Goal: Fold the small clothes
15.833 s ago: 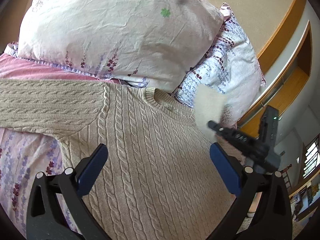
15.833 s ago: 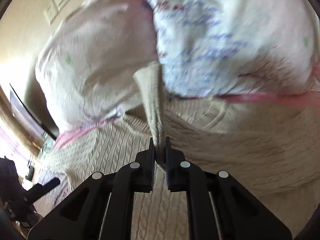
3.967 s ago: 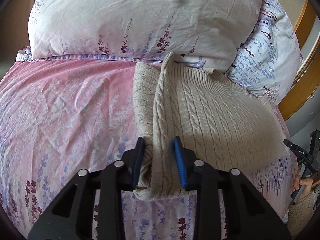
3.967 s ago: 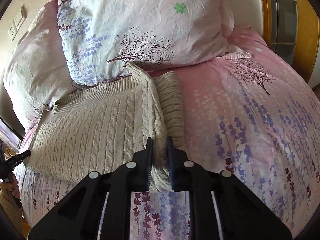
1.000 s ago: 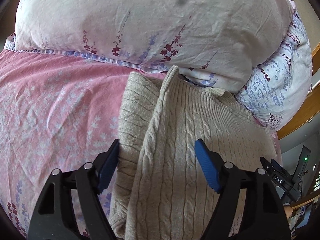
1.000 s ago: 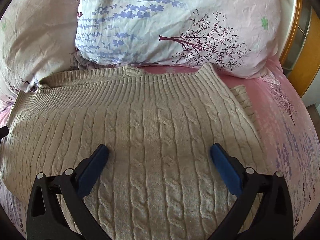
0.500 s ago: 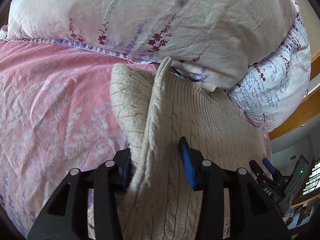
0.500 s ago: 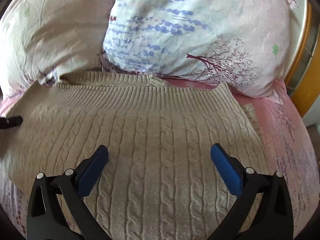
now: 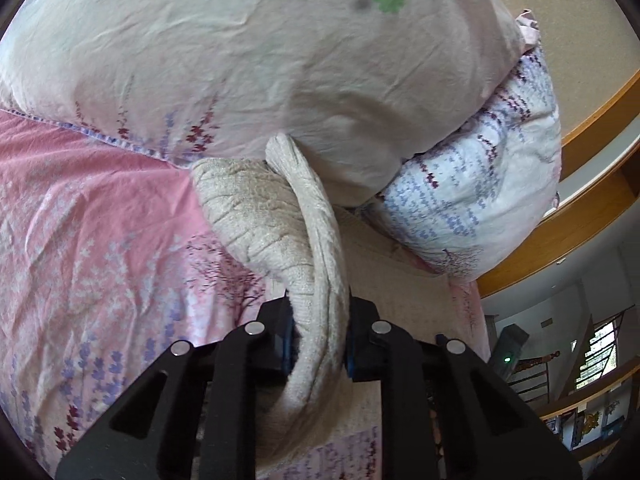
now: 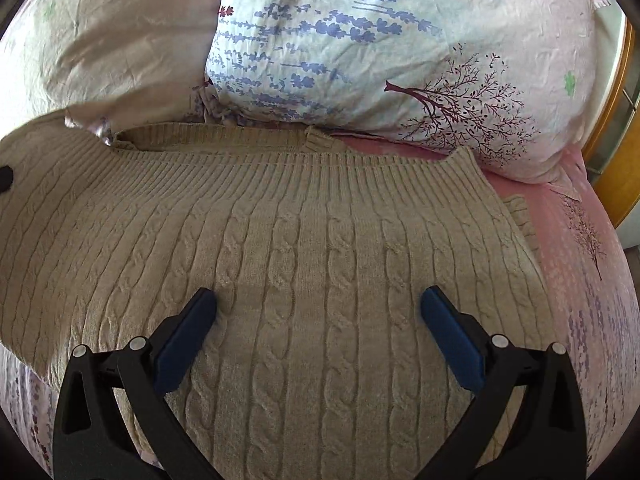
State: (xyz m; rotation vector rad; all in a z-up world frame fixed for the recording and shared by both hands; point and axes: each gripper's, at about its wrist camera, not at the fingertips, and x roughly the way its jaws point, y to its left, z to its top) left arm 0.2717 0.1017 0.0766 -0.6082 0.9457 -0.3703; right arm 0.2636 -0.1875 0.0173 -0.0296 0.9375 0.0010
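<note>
A beige cable-knit sweater (image 10: 312,248) lies folded on the pink bed, its ribbed hem toward the pillows. My left gripper (image 9: 318,332) is shut on the sweater's left edge (image 9: 320,240) and lifts it off the bed, so the fabric rises in a ridge toward the pillows. In the right wrist view that raised edge shows at the far left (image 10: 36,148). My right gripper (image 10: 318,322) is open, its blue pads (image 10: 188,328) spread wide just above the middle of the sweater, holding nothing.
Two floral pillows (image 9: 248,60) (image 10: 380,48) lie against the sweater's far edge. The pink floral bedsheet (image 9: 80,220) spreads to the left and also shows at the right (image 10: 580,260). A wooden bed frame (image 9: 580,208) runs at the right.
My left gripper has closed on the sweater's left edge and raised it. My right gripper has stayed open over the sweater.
</note>
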